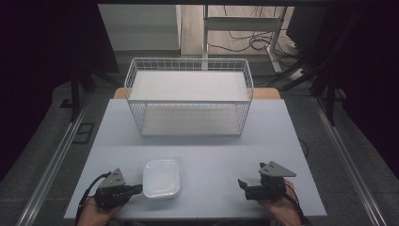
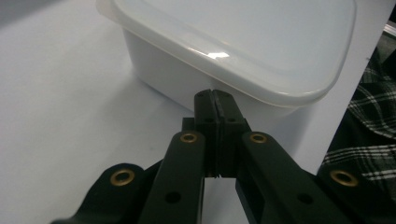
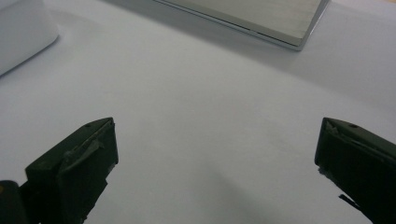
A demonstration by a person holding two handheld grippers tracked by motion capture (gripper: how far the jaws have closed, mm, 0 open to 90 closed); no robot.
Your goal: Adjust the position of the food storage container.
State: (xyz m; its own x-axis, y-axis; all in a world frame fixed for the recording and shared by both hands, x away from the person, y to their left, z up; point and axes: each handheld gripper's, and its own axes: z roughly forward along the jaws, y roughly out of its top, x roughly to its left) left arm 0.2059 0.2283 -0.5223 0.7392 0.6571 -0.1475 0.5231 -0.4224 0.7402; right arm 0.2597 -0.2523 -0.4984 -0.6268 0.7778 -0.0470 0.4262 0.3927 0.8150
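While your left gripper sits with jaws pressed together on nothing, its tips just beside the lidded white rectangular plastic container at the table's six o'clock edge, your right gripper gapes wide over bare tabletop. At twelve o'clock stands a white wire basket, with open surface between.

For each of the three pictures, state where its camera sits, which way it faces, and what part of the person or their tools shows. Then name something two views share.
High view: above the person's side, facing forward and down on the table, wire basket and lidded container; both hands hold a hand-held gripper, left and right.
Left gripper view: rides the left hand-held gripper, facing the container close ahead; jaws closed together.
Right gripper view: rides the right hand-held gripper, facing across the table; jaws wide apart.
Shared: all three show the white container.
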